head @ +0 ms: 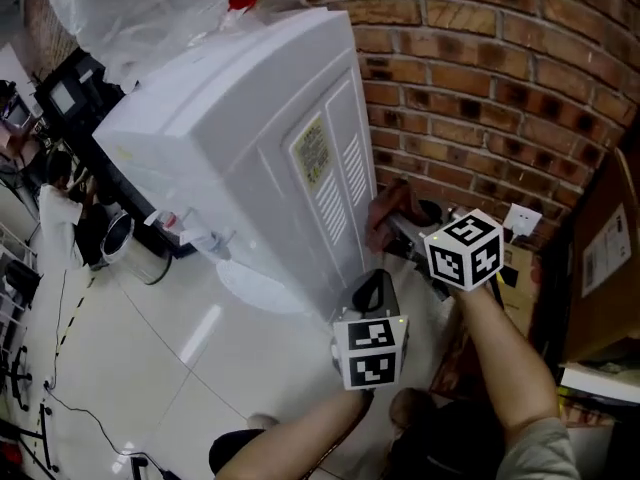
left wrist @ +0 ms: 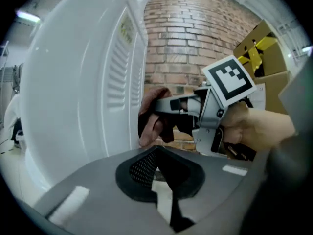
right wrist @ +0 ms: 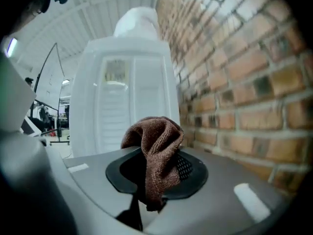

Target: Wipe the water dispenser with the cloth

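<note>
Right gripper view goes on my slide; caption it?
Right gripper clamps a brown cloth, facing the white water dispenser's vented panel beside a brick wall.

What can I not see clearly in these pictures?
- Label on the water dispenser: print too small, head view.
- Right gripper pads: covered by the cloth, right gripper view.
- Whether cloth touches the water dispenser: unclear in every view.
- Water dispenser's top: under plastic sheet, cut by head view's upper edge.
</note>
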